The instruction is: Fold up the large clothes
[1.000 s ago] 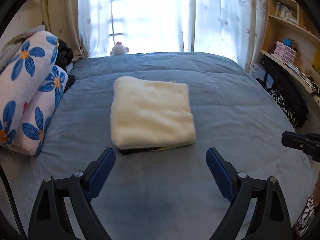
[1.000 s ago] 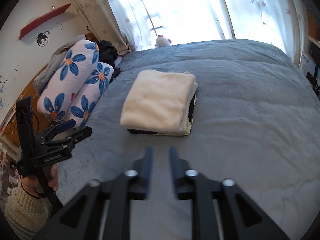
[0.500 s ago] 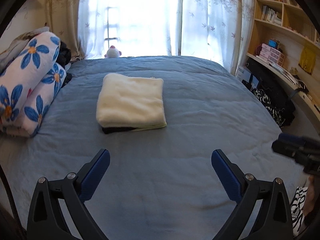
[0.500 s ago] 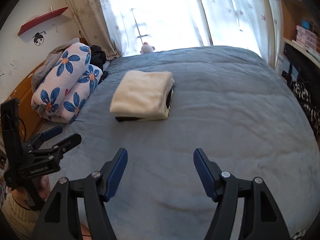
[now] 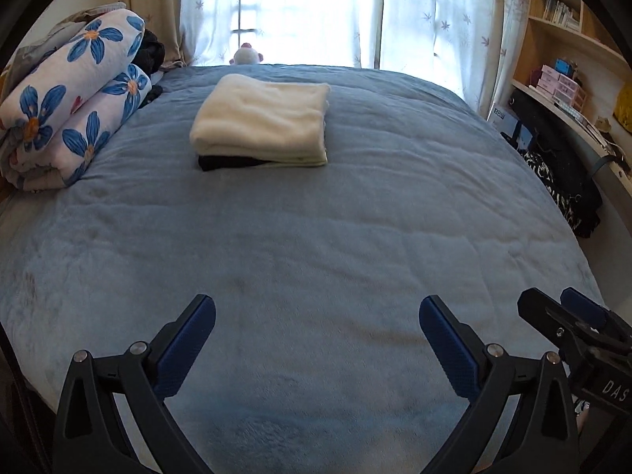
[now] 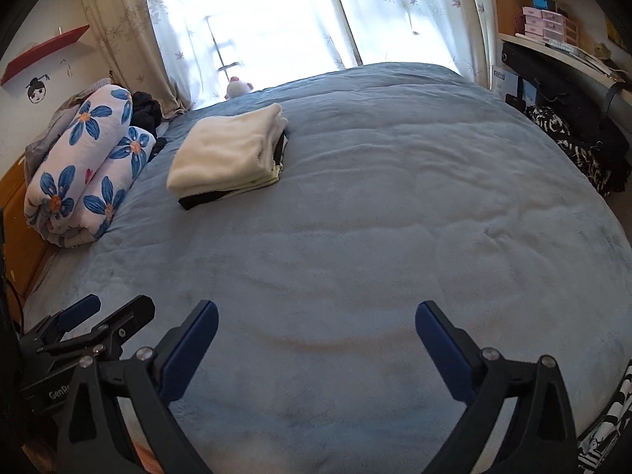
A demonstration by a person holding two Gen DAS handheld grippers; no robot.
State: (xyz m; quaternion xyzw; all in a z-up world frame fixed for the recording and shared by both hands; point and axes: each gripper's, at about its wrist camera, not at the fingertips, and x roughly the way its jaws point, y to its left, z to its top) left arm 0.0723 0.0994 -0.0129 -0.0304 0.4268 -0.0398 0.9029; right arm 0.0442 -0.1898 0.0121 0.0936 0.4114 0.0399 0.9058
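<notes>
While the folded cream garment (image 5: 262, 118) rests on a dark folded piece (image 5: 229, 162) far up the blue bed (image 5: 316, 245), near the floral quilt roll (image 5: 67, 114), both tools are best kept clear of the stack so nothing is snagged. The left tool (image 5: 316, 339) is held wide open and empty; the right tool (image 6: 316, 341) is opening, with nothing between its jaws. Compared with a second earlier, the stack is seen farther off and the right tool's jaws are far wider

My grippers' fingers (image 5: 189, 339) black with blue pads, bedspread (image 5: 316, 237) plain blue-grey, folded cream-white garment (image 5: 262, 116) over a black one (image 5: 225, 162), rolled quilt (image 5: 75, 98) white with blue flowers, orange centres, curtains (image 6: 379, 4) white with pale leaf print, shelf (image 6: 43, 53) red.
</notes>
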